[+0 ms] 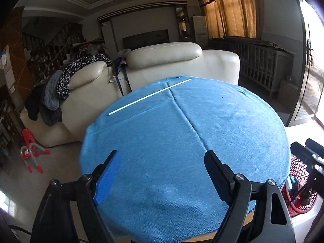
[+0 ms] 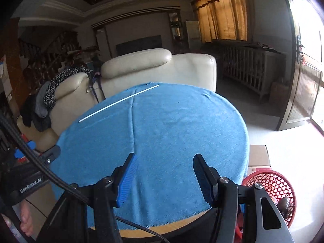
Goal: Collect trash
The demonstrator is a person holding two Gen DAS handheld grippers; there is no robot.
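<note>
A thin white stick (image 1: 149, 96) lies at the far side of a round table covered with a blue cloth (image 1: 182, 141); it also shows in the right wrist view (image 2: 119, 102). A red mesh basket (image 2: 271, 186) stands on the floor at the table's near right, with dark items inside; it shows in the left wrist view too (image 1: 299, 188). My left gripper (image 1: 162, 156) is open and empty over the near part of the table. My right gripper (image 2: 165, 160) is open and empty over the near edge of the blue cloth (image 2: 162, 131).
A cream leather sofa (image 1: 182, 60) with clothes draped on it stands behind the table. A cardboard box (image 2: 259, 156) sits on the floor by the basket. A crib (image 1: 259, 60) stands at the right wall. Red toys (image 1: 30, 151) lie on the left floor.
</note>
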